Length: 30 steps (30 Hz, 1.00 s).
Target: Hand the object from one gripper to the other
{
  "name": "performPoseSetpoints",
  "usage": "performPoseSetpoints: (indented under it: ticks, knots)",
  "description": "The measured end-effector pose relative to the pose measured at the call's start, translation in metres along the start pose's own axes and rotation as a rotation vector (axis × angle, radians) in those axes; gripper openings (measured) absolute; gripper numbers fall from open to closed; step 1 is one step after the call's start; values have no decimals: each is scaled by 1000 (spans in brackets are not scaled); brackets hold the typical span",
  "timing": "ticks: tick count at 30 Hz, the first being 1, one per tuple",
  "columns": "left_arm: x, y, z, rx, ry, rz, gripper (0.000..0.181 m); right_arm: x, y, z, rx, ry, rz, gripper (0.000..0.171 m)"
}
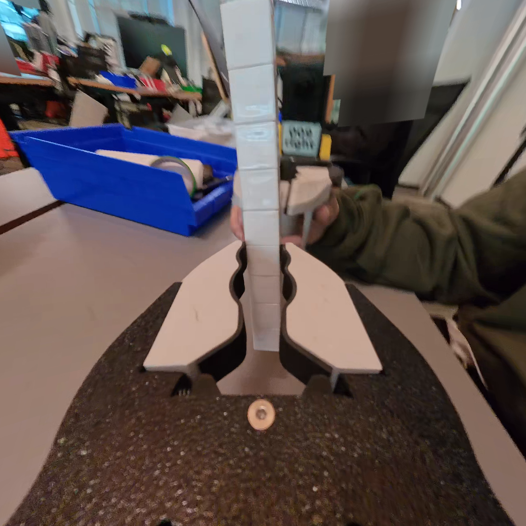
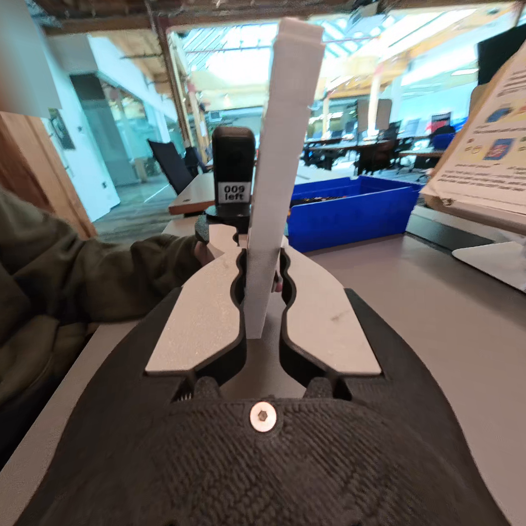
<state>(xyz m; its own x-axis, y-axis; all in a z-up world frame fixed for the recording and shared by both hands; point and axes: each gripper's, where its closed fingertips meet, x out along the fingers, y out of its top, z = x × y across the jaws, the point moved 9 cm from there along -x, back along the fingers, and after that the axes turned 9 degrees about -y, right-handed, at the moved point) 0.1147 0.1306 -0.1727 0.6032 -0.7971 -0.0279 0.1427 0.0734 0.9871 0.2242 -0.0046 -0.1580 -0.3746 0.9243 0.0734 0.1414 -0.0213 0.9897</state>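
Left gripper [image 1: 262, 287], seen from its own wrist, clenches a white slab [image 1: 253, 170] that stands upright between the wavy black pads, its taped face scored into square segments; the other gripper [image 1: 306, 196] waits just behind, a blue bin [image 1: 119, 176] on the grey counter [image 1: 85, 284] beyond. From the right wrist, the right gripper [image 2: 262, 293] brackets the same slab [image 2: 281, 170], tilted against one pad with a gap at the other, so probably not yet gripped: both tools share it mid-handover.
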Motion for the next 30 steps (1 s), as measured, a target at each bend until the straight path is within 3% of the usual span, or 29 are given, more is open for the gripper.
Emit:
performPoseSetpoints:
  ticks: [5, 12, 18, 21, 24, 30]
  knots:
    - [-20, 8, -13, -106, 144, 324, 22, 9, -14, 3, -5, -79, -117, 55]
    - [-16, 6, -11, -82, 122, 340, 22, 27, -31, -4, -24, -131, -125, 26]
    - [-19, 9, -6, -21, 59, 271, 22, 21, -28, -1, -52, -50, -168, 23]
    - [-27, 15, -4, 34, 84, 256, 41, 14, -29, 4, -115, -59, -218, 23]
    - [-36, 16, -5, 82, 127, 191, 45, 9, -33, 5, -130, 0, -296, 23]
    - [-42, 16, -3, 84, 62, 169, 23, 4, -34, 5, -180, 15, -346, 22]
